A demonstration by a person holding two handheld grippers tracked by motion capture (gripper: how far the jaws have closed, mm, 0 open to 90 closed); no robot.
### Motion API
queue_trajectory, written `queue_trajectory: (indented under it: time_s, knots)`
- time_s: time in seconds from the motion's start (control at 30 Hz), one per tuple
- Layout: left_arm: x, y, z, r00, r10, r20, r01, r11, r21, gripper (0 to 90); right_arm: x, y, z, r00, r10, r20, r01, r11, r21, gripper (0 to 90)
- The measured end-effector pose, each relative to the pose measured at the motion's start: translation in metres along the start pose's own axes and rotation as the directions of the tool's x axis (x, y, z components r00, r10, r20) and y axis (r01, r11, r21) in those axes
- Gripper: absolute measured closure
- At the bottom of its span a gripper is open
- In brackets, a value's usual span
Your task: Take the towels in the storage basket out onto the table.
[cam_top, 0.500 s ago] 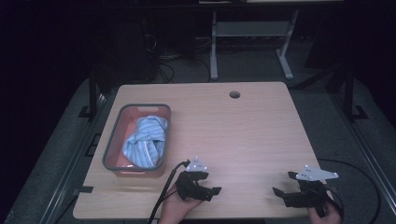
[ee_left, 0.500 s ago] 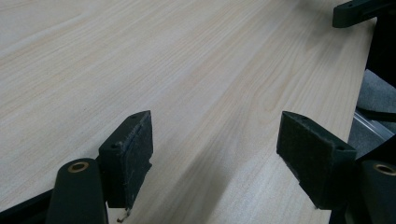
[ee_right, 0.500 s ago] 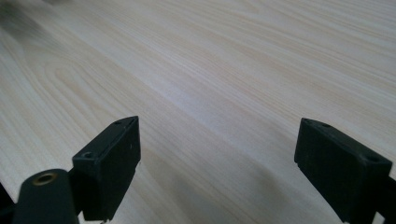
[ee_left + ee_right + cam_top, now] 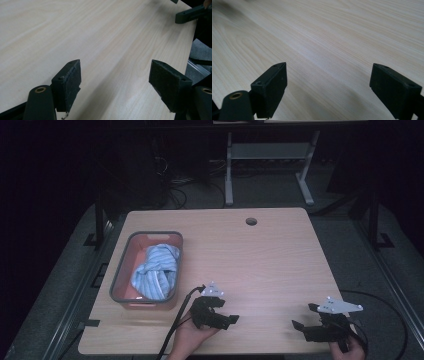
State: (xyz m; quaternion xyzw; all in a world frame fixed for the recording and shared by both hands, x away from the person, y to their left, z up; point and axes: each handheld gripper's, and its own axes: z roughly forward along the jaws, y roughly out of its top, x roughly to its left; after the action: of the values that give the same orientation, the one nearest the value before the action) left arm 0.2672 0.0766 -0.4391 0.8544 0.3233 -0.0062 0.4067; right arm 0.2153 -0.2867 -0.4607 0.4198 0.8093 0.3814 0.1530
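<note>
My left gripper (image 4: 227,312) rests low over the front of the wooden table (image 4: 260,260), held by a hand, with its jaws pointing right. In the left gripper view it (image 4: 115,67) stands open over bare wood with nothing between the pads. My right gripper (image 4: 303,316) sits near the front right corner, jaws pointing left toward the other one. The right gripper view shows it (image 4: 329,72) open as well, empty, just above the tabletop. A blue striped cloth (image 4: 157,270) lies crumpled in a grey bin (image 4: 120,270) on the table's left side.
A round cable hole (image 4: 251,221) sits near the table's far edge. The right gripper's jaw (image 4: 190,13) appears at the top right of the left gripper view, near the table's edge. Cables trail off the front edge. A metal stand (image 4: 270,155) is on the dark floor behind.
</note>
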Motion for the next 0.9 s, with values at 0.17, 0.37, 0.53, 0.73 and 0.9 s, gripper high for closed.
queue_trajectory:
  time_s: [0.17,0.37,0.53,0.73,0.9]
  knots:
    - [0.004,0.018,-0.004,0.9999,-0.010,0.004,0.010,1.0000,-0.001,23.4,-0.001,0.000,0.000,0.9999,0.010,0.003,-0.010,1.000,-0.002,14.0]
    - [0.011,0.034,-0.007,0.9997,-0.023,0.008,0.023,0.9997,0.003,22.1,-0.001,-0.001,-0.001,1.0000,0.008,0.005,-0.008,1.000,-0.005,14.0]
    - [0.011,0.045,-0.009,0.9997,-0.024,0.006,0.024,0.9997,0.002,21.4,-0.002,-0.001,-0.001,0.9999,0.009,0.006,-0.009,1.000,-0.007,14.0]
    - [0.011,0.059,-0.014,1.0000,-0.010,0.001,0.010,1.0000,0.002,20.2,-0.003,-0.001,-0.002,1.0000,0.008,0.005,-0.008,1.000,-0.010,14.0]
    - [0.011,0.066,-0.015,0.9999,-0.011,-0.001,0.011,0.9999,0.008,19.0,-0.003,-0.001,-0.002,0.9999,0.013,0.005,-0.013,1.000,-0.012,14.0]
